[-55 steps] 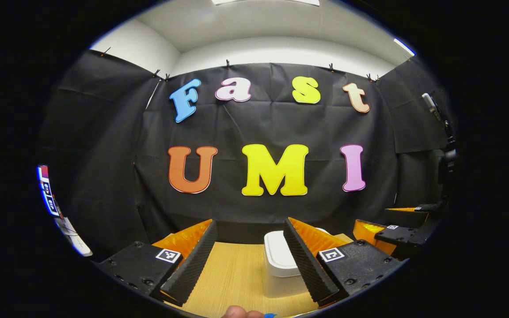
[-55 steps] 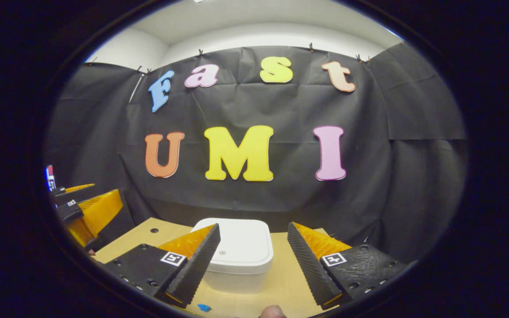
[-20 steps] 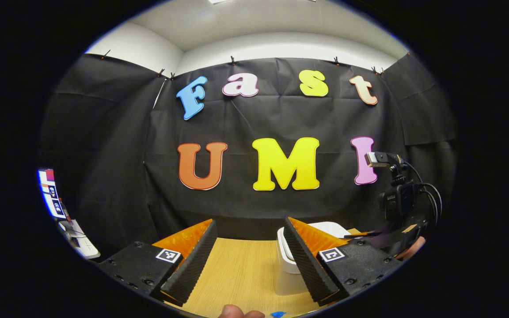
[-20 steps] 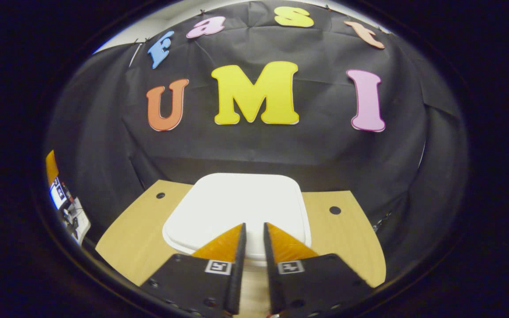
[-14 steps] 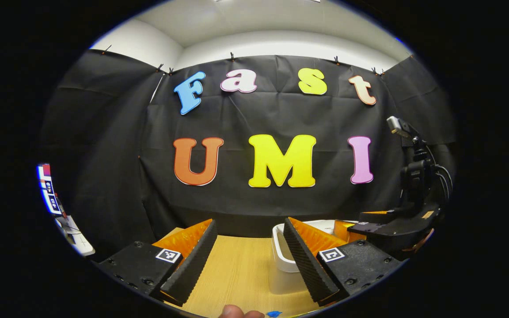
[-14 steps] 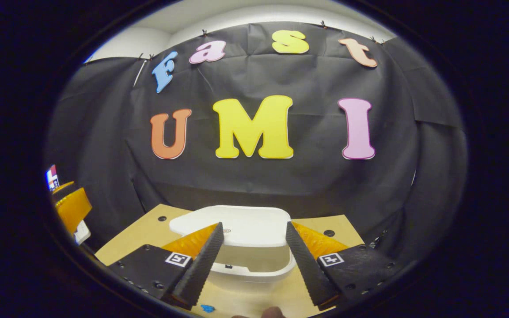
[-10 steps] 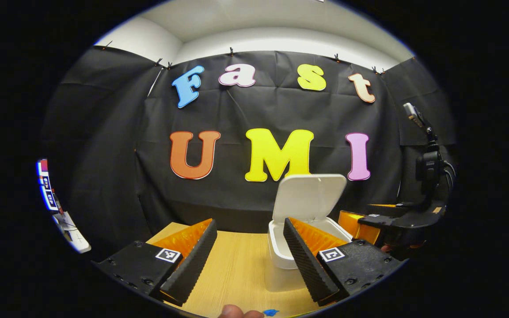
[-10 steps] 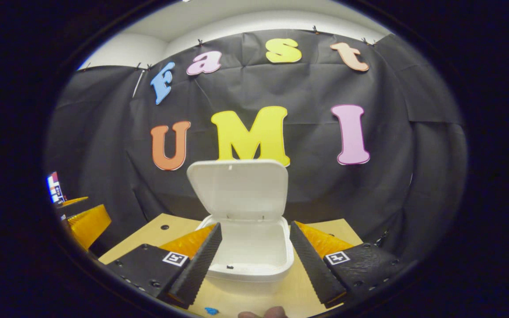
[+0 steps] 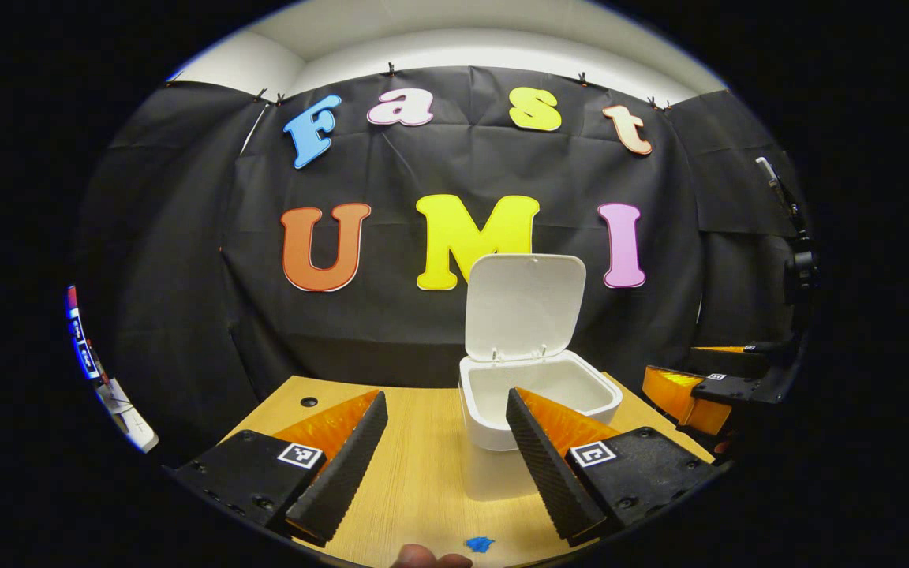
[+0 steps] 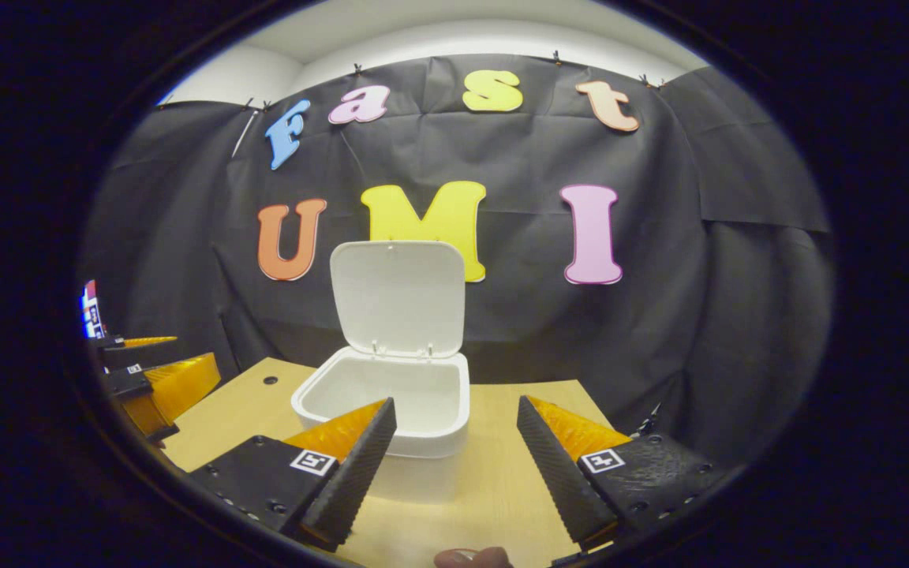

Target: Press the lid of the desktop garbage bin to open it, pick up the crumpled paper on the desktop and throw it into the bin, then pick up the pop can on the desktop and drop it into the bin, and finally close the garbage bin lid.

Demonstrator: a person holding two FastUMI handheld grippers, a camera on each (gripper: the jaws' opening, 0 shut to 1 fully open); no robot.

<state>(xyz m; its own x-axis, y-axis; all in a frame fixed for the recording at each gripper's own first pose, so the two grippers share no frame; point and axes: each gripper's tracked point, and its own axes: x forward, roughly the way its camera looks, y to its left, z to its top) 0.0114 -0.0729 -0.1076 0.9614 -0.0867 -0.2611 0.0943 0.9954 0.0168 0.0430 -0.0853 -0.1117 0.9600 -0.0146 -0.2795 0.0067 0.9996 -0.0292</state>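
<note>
A white garbage bin (image 9: 494, 461) stands on the wooden desktop (image 9: 423, 473) with its lid (image 9: 524, 294) swung up and upright at the back. In the right gripper view the same bin (image 10: 423, 442) shows its hollow inside under the raised lid (image 10: 398, 296). My left gripper (image 9: 445, 402) is open, just in front of the bin and to its left, nothing between its fingers. My right gripper (image 10: 457, 409) is open too, a little before the bin, which lies toward its left finger. Each gripper shows at the edge of the other's view: the right gripper (image 9: 707, 386) and the left gripper (image 10: 155, 383).
A small blue scrap (image 9: 476, 543) lies on the desktop near its front edge. Round holes mark the desktop at its back left (image 9: 308, 401). The black cloth wall rises right behind the bin. A fingertip (image 10: 470, 558) shows at the bottom edge.
The right gripper, shut, pressed down on the bin lid, then lifted back and opened. The lid sprang up and now stands fully upright. The left gripper stayed open and tilted down slightly.
</note>
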